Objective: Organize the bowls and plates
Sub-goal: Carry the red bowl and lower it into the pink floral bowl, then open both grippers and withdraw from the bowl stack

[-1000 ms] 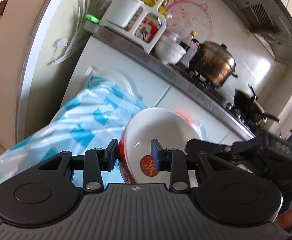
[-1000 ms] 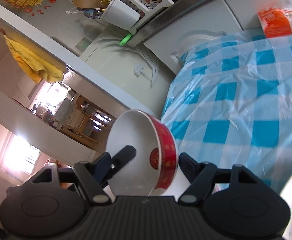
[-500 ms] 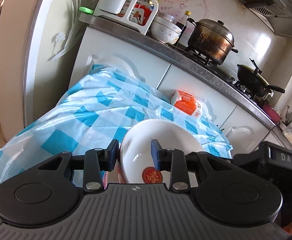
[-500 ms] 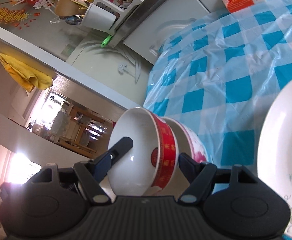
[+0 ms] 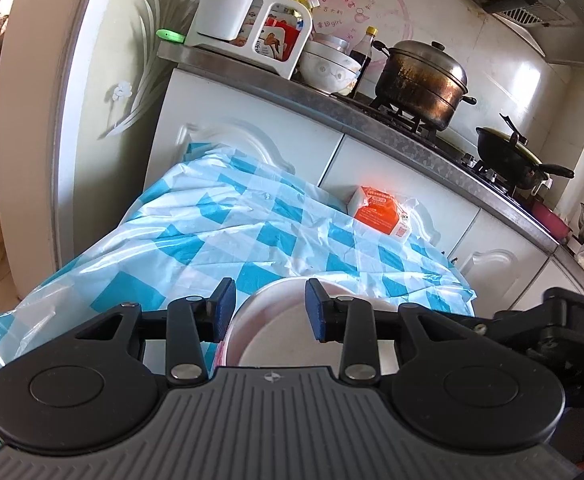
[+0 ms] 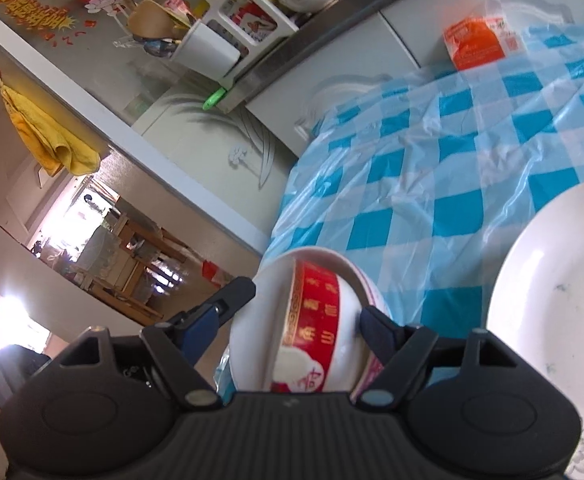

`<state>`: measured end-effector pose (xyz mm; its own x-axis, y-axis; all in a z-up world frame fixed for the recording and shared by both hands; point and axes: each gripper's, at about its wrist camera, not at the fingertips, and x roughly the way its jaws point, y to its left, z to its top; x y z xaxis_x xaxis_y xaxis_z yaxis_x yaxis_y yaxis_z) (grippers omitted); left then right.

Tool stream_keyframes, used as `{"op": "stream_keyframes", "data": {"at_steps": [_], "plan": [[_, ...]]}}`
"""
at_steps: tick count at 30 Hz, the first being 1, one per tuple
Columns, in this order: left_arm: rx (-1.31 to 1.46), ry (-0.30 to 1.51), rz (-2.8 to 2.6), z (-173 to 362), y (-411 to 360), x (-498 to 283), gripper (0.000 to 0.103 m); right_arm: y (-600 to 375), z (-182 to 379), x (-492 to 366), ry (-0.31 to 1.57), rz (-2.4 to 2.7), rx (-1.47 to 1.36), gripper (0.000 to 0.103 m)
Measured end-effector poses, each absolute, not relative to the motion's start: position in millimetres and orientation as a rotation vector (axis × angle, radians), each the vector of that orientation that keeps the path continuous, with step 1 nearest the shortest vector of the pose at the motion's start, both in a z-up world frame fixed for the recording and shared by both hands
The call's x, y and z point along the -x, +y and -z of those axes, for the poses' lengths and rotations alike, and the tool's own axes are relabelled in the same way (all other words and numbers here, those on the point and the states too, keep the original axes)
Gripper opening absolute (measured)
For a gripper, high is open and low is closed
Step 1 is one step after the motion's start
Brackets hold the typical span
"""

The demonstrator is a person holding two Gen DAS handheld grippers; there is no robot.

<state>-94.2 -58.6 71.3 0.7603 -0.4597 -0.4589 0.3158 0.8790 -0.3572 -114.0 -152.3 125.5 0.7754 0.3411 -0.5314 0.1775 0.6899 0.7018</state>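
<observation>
**A:** Where does the stacking stand?

**B:** Partway, by the look of it. In the right wrist view the red bowl (image 6: 316,328) sits tilted inside a second bowl, the pink bowl (image 6: 366,292), whose rim shows just beyond and to the right of it. So one nesting seems made or nearly made, though the red bowl is not seated flat.

**A:** Is the right gripper (image 6: 306,312) clamped on it?

**B:** Its fingers straddle the red bowl. The right one touches or nearly touches the bowl's outer wall; the left one stands off the rim with a gap. That reads as spread apart, not gripping.

**A:** And the left gripper (image 5: 270,306)?

**B:** Its fingers are parted too, with a white bowl rim (image 5: 276,320) below and between them, touching neither pad. Whether that is the same bowl cannot be told from this view.

**A:** What is left?

**B:** A large plate (image 6: 552,300) lies on the counter (image 6: 452,184) well to the right of the right fingers, with nothing on it. Likely the bowls need settling level, and the plate still needs its place. An orange carton (image 6: 478,42) sits at the counter's far edge, apart from the dishes.
</observation>
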Motion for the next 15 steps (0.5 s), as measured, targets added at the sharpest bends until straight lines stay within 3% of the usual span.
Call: {"op": "stream_keyframes", "data": {"at_steps": [3,15], "plan": [[0.265,0.562,0.426,-72.7,-57.6,96.5,0.044,-152.3,-127.6,118.2,0.674,-0.081,-0.792,0.087],[0.249,0.561,0.411,-72.1,-51.9,102.7,0.054,-138.8,-115.6,120.6,0.673,0.113,-0.499,0.088]]}}
